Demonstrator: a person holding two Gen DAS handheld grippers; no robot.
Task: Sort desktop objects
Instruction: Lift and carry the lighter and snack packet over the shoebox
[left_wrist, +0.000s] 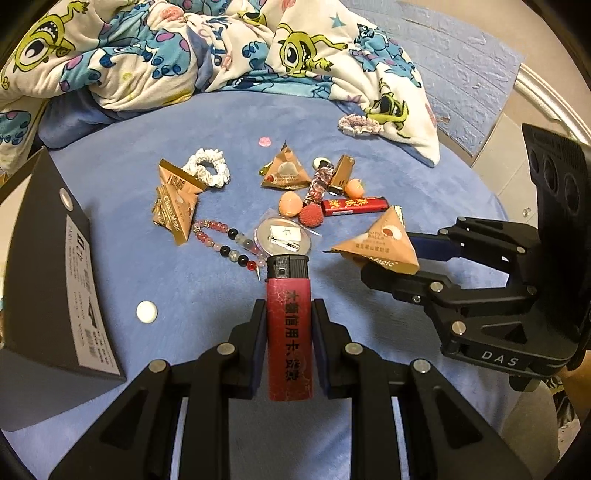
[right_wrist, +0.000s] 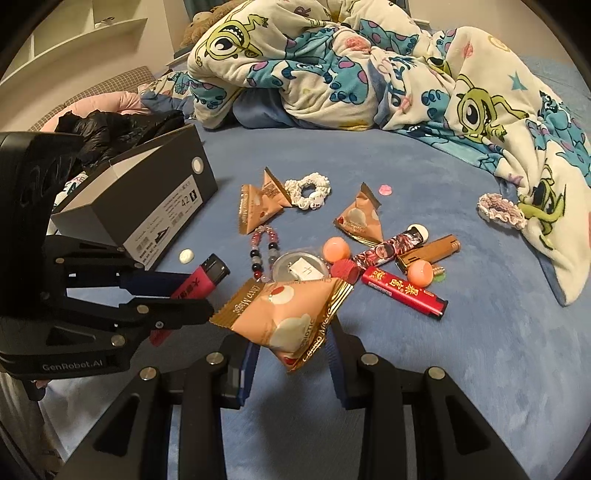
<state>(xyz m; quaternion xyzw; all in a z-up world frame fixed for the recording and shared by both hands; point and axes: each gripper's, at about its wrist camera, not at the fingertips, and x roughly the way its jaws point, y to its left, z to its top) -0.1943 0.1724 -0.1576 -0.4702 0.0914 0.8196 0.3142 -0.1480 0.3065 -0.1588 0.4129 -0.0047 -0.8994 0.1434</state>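
- Clamped between the left gripper (left_wrist: 289, 325) pads, a red plastic lighter with black cap (left_wrist: 289, 328) stands upright.
- Right gripper (right_wrist: 291, 354) pinches a peach triangular foil snack packet (right_wrist: 284, 317) above the blue bedsheet (right_wrist: 480, 350).

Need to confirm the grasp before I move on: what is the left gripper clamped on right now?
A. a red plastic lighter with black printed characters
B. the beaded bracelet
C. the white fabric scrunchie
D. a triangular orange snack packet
A: the left gripper has its pads pressed on both sides of the red plastic lighter, lifted off the blue bedsheet; the triangular orange snack packet sits in the right gripper.
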